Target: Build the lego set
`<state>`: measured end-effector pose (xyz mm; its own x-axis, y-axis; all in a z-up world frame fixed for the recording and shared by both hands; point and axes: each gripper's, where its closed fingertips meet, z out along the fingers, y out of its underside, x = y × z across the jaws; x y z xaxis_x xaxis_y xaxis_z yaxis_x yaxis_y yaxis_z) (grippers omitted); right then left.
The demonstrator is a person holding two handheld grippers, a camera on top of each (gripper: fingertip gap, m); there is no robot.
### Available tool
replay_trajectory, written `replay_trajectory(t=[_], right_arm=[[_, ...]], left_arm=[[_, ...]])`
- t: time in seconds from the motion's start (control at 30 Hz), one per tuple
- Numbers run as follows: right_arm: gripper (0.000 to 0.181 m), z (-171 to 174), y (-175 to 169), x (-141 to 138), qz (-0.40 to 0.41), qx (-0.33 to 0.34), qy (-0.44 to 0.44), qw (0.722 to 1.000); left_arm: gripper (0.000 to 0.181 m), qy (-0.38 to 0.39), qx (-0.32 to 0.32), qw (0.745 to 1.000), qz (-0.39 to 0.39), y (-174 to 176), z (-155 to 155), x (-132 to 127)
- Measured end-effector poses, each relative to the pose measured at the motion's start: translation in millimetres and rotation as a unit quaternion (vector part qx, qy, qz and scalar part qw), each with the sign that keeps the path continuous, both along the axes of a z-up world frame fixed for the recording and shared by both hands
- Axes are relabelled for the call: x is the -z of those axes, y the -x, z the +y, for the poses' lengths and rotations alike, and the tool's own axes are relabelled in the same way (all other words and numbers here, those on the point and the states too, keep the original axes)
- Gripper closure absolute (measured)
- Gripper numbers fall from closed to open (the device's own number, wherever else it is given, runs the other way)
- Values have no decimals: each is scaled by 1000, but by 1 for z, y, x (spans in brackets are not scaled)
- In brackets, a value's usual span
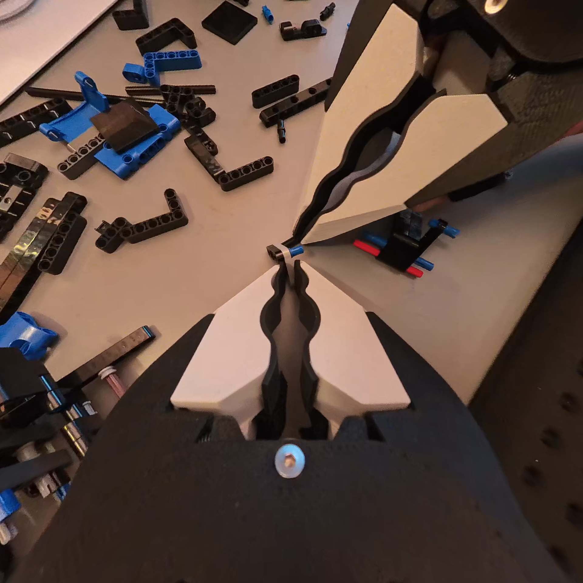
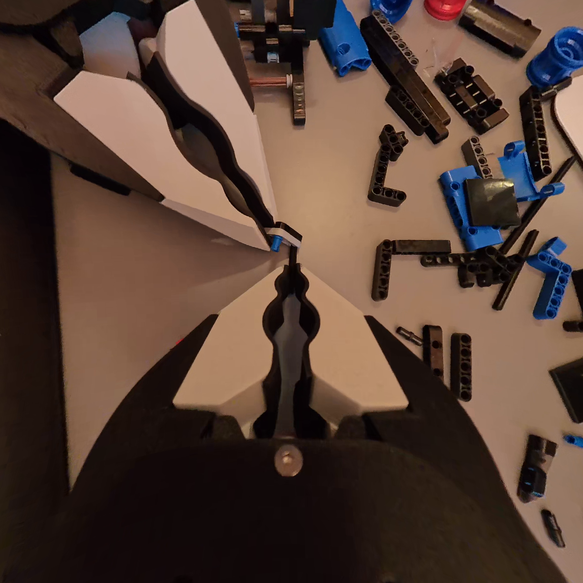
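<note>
Two grippers meet tip to tip: left gripper (image 1: 289, 268) pinches a small white piece (image 1: 285, 253), right gripper (image 2: 291, 269) clamps a thin black piece (image 2: 292, 252) beside the blue pin (image 1: 296, 250). Best to keep both grips firm and push straight along the pin

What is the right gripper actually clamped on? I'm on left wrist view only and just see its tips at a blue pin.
Observer: The right wrist view shows the right gripper shut on a thin black part, seen edge-on, that runs up into the small black-and-white piece.
Operator: Anything red on the table besides the red axle I see by that gripper?
Observer: Yes, a red round piece sits at the top edge of the right wrist view, next to a blue round piece.
</note>
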<state>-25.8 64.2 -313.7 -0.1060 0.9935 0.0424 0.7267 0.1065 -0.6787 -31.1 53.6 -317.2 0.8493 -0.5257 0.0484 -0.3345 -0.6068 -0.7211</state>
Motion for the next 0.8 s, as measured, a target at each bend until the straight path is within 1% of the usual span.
replay_trajectory(t=[0.17, 0.53, 0.6, 0.67, 0.73, 0.8], right_arm=[[181, 0, 0, 0, 3, -27, 1, 1000], [180, -2, 3, 0, 8, -26, 11, 1000], [177, -4, 1, -1, 8, -33, 9, 999], [173, -4, 1, -8, 22, -38, 5, 999], [160, -1, -2, -17, 37, -43, -8, 998], [154, 0, -6, -28, 63, -56, -21, 996]], left_arm=[[178, 6, 9, 1000, -13, -1, 0, -1], [177, 9, 12, 1000, -20, -2, -1, -2], [178, 6, 10, 1000, -18, -1, 0, -2], [179, -6, 9, 1000, -24, -1, 1, -6], [179, -24, 21, 999, -42, -6, 1, -14], [179, -46, 33, 997, -55, -10, 0, -23]])
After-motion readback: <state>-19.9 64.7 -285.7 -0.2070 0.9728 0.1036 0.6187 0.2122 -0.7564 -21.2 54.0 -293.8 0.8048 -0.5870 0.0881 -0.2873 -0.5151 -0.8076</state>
